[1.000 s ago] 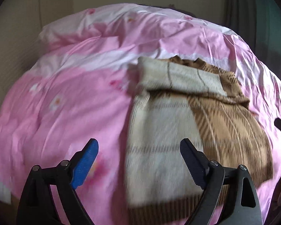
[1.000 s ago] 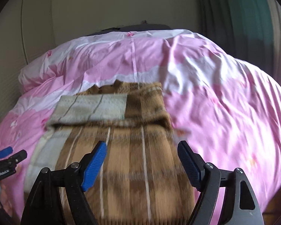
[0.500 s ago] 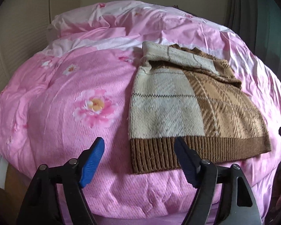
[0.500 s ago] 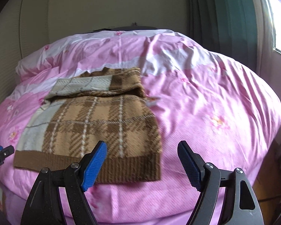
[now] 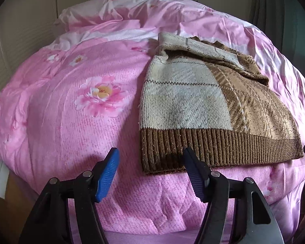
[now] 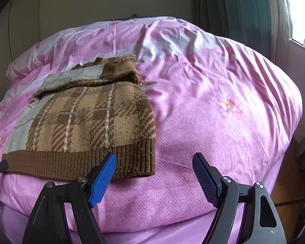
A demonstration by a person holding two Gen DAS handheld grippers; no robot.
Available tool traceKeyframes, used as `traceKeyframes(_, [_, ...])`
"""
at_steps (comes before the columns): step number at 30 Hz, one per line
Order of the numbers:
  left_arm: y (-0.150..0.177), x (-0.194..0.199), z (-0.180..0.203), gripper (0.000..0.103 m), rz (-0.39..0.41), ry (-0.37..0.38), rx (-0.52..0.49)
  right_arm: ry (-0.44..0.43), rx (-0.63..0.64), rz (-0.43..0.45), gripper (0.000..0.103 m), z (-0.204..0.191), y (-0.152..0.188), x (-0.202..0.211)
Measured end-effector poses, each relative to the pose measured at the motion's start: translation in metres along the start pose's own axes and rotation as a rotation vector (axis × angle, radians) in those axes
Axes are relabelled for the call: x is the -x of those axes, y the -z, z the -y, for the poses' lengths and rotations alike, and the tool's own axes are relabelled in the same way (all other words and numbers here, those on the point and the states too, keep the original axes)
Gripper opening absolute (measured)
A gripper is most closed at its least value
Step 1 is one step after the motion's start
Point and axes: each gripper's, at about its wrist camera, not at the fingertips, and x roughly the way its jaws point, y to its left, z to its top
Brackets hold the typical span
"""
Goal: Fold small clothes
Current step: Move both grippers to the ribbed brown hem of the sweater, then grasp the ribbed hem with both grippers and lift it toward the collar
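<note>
A small brown and cream plaid knit sweater lies flat on a pink floral quilt, sleeves folded across its top, ribbed brown hem toward me. It also shows in the right wrist view. My left gripper is open and empty, just short of the hem's left corner. My right gripper is open and empty, just short of the hem's right corner. Each gripper's tip peeks into the other view's edge.
The quilt covers a bed with a beige headboard at the left. Dark curtains and a bright window stand at the right. Wooden floor shows beyond the bed's right edge.
Both grippers have pulled back from over the sweater toward the bed's near edge, staying open. The whole sweater and its hem have come into view.
</note>
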Motion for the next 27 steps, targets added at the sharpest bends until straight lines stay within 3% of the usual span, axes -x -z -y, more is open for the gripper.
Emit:
traceKeyframes(8, [0.004,-0.007,0.0,0.064,-0.016,0.019,0.027,-0.011,-0.025,-0.06,0.063,0.003,0.004,-0.019])
traceKeyframes(16, [0.007,-0.012,0.0,0.058,-0.009,0.036,0.053,-0.042,-0.069,-0.098,0.062,0.006,0.006,-0.031])
traceKeyframes(20, [0.008,-0.012,-0.002,0.05,0.003,0.046,0.079,-0.079,-0.106,-0.118,0.057,0.009,0.007,-0.037])
traceKeyframes(24, [0.009,-0.013,0.001,0.041,0.005,0.062,0.089,-0.124,-0.148,-0.139,0.046,0.013,0.008,-0.042])
traceKeyframes(27, [0.01,-0.013,0.0,0.04,0.004,0.068,0.103,-0.146,-0.157,-0.146,0.038,0.013,0.009,-0.043])
